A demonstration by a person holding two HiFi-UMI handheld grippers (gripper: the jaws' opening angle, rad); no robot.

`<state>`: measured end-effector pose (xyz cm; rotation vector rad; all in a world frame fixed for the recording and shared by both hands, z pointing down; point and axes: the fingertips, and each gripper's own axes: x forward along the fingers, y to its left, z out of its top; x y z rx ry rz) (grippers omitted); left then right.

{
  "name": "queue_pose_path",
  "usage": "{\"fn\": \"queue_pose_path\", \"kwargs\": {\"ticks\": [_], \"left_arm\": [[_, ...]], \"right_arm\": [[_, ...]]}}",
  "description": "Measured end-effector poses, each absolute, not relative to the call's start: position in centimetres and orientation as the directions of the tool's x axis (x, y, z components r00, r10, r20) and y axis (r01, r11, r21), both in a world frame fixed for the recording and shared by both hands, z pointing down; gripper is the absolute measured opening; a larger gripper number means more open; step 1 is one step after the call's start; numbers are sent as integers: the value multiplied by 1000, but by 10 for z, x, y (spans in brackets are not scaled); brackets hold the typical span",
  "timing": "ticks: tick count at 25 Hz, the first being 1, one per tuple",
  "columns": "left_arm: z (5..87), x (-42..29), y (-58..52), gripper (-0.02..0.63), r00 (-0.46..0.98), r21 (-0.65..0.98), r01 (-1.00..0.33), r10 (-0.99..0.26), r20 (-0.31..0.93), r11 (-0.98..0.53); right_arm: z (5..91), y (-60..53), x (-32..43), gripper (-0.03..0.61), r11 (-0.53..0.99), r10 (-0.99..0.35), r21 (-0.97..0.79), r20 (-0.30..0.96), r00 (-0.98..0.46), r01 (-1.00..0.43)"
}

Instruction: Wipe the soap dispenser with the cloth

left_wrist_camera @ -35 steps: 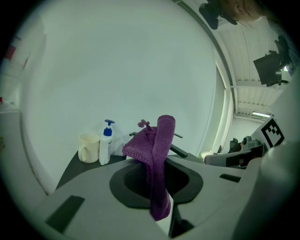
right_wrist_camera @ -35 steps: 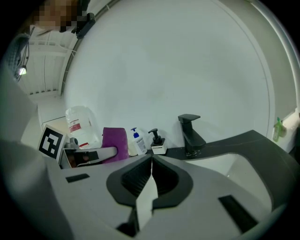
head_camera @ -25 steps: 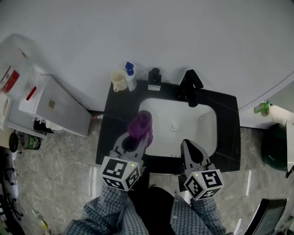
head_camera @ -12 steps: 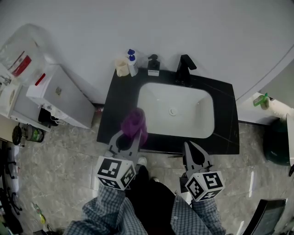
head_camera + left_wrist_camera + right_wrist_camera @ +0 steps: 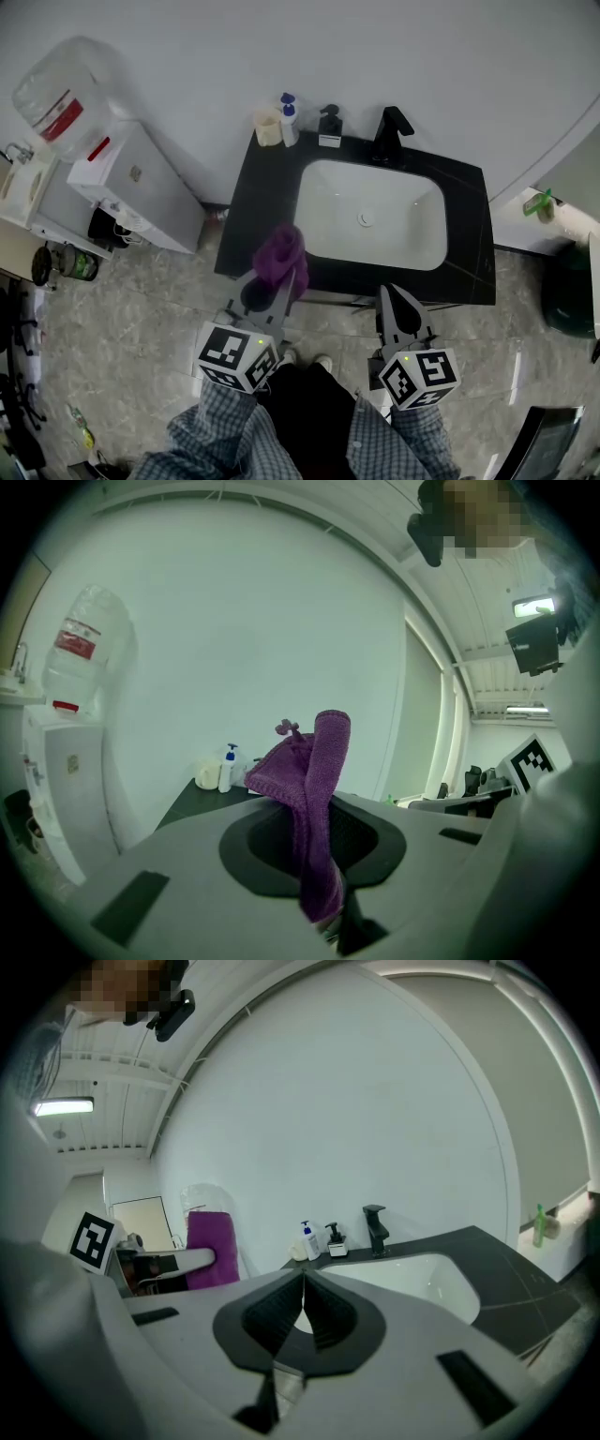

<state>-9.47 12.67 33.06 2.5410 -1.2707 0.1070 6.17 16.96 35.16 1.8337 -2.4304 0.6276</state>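
Note:
A purple cloth (image 5: 281, 253) sticks up from my left gripper (image 5: 275, 284), which is shut on it just in front of the black counter (image 5: 262, 216). In the left gripper view the cloth (image 5: 317, 780) stands folded between the jaws. A white soap dispenser with a blue pump (image 5: 288, 120) and a black dispenser (image 5: 329, 127) stand at the counter's back left, far from both grippers. My right gripper (image 5: 393, 294) is shut with nothing in it, below the counter's front edge. The right gripper view shows the white dispenser (image 5: 310, 1241) and the black one (image 5: 337, 1241) well ahead of the jaws.
A white basin (image 5: 375, 214) fills the counter's middle, with a black faucet (image 5: 389, 131) behind it. A beige cup (image 5: 268, 128) stands left of the dispensers. A water cooler with a bottle (image 5: 66, 94) stands at the left. Marbled floor (image 5: 141, 309) lies under both grippers.
Both grippers and the head have drawn back from the sink: the cloth was over the basin's rim and now hangs in front of the counter edge. The left gripper still holds it.

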Motion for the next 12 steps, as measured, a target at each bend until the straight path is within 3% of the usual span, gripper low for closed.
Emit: {"fn": "queue_pose_path", "kwargs": {"ticks": [12], "left_arm": [[320, -124, 135, 60, 629, 221, -775, -756, 180, -592]], "right_arm": [[340, 172, 31, 18, 216, -926, -286, 243, -288, -934]]}}
